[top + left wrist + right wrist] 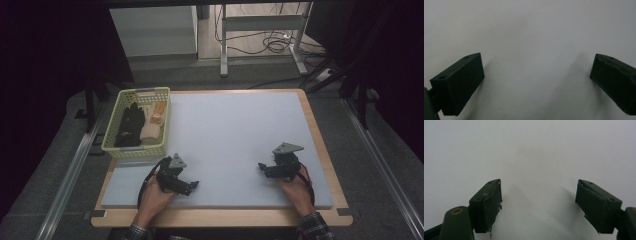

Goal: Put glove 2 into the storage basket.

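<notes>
Left gripper [186,186]: jaws wide, empty, on pale foam mat [235,145].
Right gripper [266,169]: wide, empty.
Black glove [128,125]: in yellow-green plastic basket [112,131], far-left; apparently lengthwise.
Nearer: left.

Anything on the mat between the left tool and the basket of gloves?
No. In the high view, bare grey mat separates the left tool from the basket; its black gloves lie inside.

Matt black plastic fingers [486,205], their pad edges frayed, hover over the smooth, matt pale grey foam mat [536,150] beneath and ahead of them on the wooden bench [320,135].
</notes>
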Demonstrator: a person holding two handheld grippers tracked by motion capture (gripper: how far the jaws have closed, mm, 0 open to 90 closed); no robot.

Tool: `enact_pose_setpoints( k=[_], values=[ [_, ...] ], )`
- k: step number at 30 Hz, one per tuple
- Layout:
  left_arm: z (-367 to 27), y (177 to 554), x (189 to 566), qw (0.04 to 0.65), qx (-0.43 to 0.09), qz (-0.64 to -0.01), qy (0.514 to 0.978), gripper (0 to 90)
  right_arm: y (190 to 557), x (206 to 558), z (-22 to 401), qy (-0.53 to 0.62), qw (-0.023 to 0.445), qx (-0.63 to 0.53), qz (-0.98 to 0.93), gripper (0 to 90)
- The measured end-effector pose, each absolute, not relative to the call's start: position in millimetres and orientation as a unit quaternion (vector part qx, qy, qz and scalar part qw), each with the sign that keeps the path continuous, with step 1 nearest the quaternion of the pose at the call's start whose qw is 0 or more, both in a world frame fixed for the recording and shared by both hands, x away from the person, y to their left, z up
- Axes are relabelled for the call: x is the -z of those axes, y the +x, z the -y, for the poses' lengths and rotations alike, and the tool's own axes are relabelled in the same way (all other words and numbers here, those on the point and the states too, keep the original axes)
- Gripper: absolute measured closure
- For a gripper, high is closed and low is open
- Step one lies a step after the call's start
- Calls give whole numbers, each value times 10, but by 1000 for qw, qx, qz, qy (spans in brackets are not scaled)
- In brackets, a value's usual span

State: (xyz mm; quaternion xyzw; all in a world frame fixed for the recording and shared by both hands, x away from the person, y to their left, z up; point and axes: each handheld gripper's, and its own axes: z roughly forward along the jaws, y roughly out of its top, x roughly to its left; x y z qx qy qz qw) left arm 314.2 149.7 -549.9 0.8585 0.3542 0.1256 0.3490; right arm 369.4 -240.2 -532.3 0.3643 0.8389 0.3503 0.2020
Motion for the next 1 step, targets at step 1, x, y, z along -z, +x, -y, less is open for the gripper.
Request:
enact_pose_setpoints(
  k=[1],
  values=[
    [-1497, 3142, 5499, 349, -126, -354, 859, 0, 3693, 5323, 2400, 364, 202, -350, -839, 208]
  ],
)
